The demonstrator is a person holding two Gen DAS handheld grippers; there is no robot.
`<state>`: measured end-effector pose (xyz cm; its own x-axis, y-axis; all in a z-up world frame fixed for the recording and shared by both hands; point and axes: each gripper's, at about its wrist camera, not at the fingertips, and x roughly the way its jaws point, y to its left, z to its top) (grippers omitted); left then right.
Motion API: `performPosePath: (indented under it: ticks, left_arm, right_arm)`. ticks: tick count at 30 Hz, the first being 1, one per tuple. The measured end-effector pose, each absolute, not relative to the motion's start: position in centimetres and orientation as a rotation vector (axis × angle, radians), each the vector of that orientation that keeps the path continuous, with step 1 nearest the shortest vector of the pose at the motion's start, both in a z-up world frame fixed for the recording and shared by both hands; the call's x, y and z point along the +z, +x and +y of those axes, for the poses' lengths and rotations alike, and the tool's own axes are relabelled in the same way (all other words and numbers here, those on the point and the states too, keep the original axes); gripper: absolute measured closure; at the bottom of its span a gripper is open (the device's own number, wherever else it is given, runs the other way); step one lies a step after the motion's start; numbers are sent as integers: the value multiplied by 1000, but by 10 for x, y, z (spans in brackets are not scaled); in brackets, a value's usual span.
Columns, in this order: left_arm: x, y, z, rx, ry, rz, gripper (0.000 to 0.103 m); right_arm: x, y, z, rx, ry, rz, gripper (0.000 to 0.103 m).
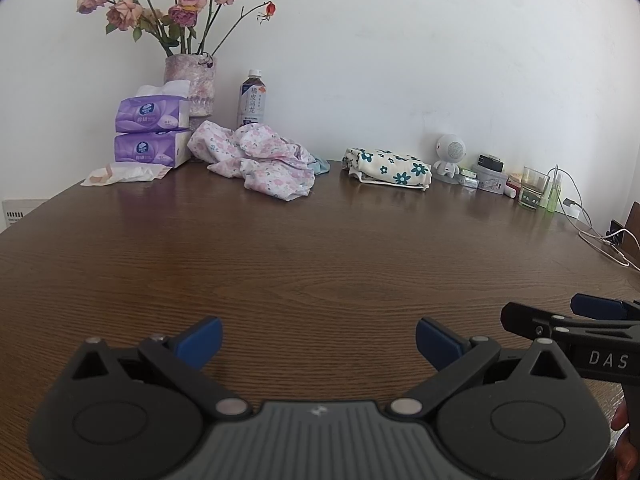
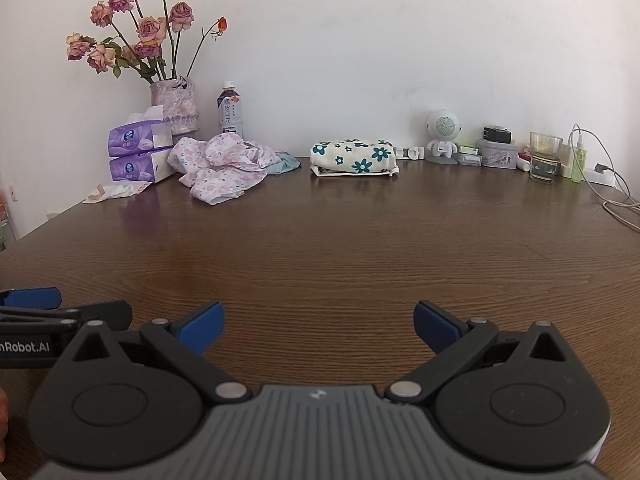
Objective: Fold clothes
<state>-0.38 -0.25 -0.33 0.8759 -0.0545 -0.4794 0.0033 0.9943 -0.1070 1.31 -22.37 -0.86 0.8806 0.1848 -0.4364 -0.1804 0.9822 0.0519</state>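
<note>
A crumpled pink floral garment [image 1: 260, 158] lies in a heap at the back left of the brown wooden table [image 1: 320, 248]; it also shows in the right wrist view [image 2: 220, 168]. A folded cream garment with teal flowers [image 1: 390, 168] lies at the back centre, also in the right wrist view [image 2: 354, 158]. My left gripper [image 1: 319, 340] is open and empty, low over the near table. My right gripper [image 2: 318, 326] is open and empty beside it; its fingers [image 1: 520, 318] show at the right of the left wrist view.
At the back left stand a vase of dried roses [image 1: 192, 80], two purple tissue packs [image 1: 152, 132] and a tea bottle [image 1: 253, 98]. At the back right are a small white robot figure [image 1: 450, 154], tins, a glass [image 1: 534, 188], a green spray bottle and cables [image 1: 600, 240].
</note>
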Motion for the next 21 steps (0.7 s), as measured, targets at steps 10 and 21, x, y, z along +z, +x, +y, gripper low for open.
performPosePath:
  ticks: [10,21]
  left_arm:
    - [-4,-5,-2,-29,-103,500,0]
    - [-4,-4,-2,-34,-104,501,0]
  right_arm:
    - [-9,12,-223,190,9,451,0]
    - [-9,13,-224,189,7,453,0]
